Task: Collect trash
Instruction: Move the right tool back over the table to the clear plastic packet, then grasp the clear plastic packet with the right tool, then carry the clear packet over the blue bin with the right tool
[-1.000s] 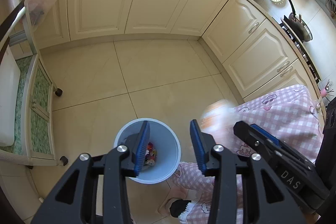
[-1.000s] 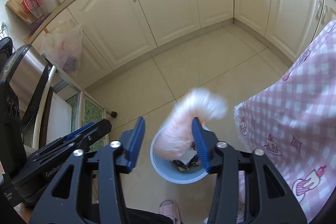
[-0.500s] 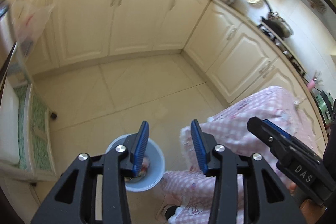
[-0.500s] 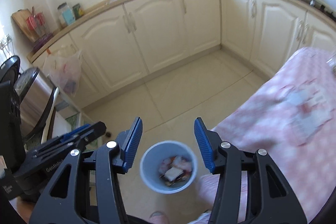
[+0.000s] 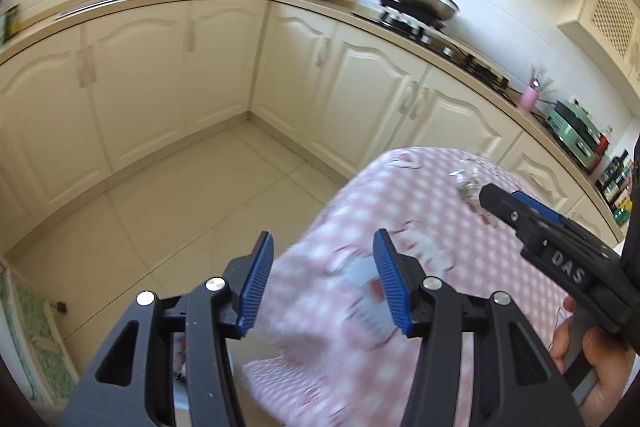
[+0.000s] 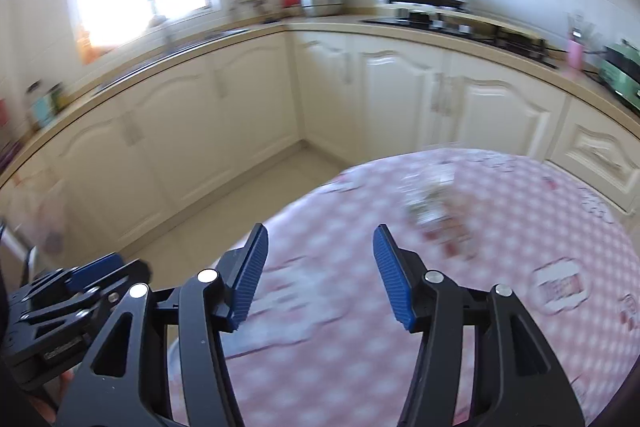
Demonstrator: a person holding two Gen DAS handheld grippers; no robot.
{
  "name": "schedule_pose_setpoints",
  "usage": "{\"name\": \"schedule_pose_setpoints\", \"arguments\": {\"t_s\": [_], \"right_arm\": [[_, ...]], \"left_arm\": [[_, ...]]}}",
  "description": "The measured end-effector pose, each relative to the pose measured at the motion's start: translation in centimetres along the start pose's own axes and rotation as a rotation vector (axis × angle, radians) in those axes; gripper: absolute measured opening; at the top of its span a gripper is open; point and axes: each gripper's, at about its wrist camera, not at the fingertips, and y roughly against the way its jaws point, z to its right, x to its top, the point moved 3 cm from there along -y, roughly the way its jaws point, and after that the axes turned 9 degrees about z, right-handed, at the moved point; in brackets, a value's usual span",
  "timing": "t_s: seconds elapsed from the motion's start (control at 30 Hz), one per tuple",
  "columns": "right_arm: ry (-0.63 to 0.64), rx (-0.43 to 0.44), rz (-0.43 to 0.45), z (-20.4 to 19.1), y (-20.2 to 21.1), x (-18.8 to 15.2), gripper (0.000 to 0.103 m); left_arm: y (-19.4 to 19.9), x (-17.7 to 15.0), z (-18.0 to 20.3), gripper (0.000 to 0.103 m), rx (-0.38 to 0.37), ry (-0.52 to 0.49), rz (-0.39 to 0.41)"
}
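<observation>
Two tools, left tool (image 5: 322,281) and right tool (image 6: 318,273), each with jaws opening and empty, above one pink checked table (image 6: 500,327), blurred wrappers (image 6: 436,215) lying on it, uncountable.

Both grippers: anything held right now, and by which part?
Nothing held. The left gripper and right gripper are both opening with nothing between the blue pads; only the blurred pink checked tablecloth shows behind them.
</observation>
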Motion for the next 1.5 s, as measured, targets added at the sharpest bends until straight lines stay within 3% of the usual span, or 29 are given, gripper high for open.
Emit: {"name": "schedule_pose_setpoints", "arguments": {"t_s": [0.2, 0.4, 0.47, 0.53, 0.63, 0.73, 0.9, 1.2, 1.5], "right_arm": [[-0.179, -0.065, -0.056, 7.7, -5.2, 0.9, 0.062], [-0.233, -0.088, -0.126, 10.0, -10.4, 0.5, 0.061], [-0.230, -0.085, -0.146, 9.9, -11.4, 0.3, 0.048], [-0.213, -0.083, -0.147, 9.6, -11.4, 0.3, 0.042], [-0.133, -0.073, -0.097, 7.3, -9.6, 0.9, 0.041], [-0.066, 0.003, -0.058, 3.2, -7.3, 0.8, 0.041], [0.009, 0.117, -0.055, -3.6, -4.7, -0.9, 0.041], [0.070, 0.241, -0.124, -13.6, -3.0, -5.1, 0.041], [0.028, 0.299, -0.298, -21.8, -7.4, -14.5, 0.041]], "left_arm": [[-4.9, 0.8, 3.4, 0.051, -0.041, -0.022, -0.031], [-9.5, 0.9, 4.1, 0.051, -0.054, -0.011, -0.071], [-10.2, 0.8, 3.9, 0.051, -0.059, -0.004, -0.082], [-10.5, 0.6, 3.7, 0.051, -0.076, 0.006, -0.093], [-9.5, 0.9, 3.1, 0.051, -0.079, 0.008, -0.072], [-7.6, 1.0, 1.6, 0.051, -0.091, 0.033, -0.047], [-3.4, 0.5, -2.9, 0.051, -0.040, 0.077, -0.012], [2.1, -4.0, -13.0, 0.051, 0.084, 0.130, -0.031], [0.7, -12.5, -24.3, 0.051, 0.212, 0.269, -0.124]]}}
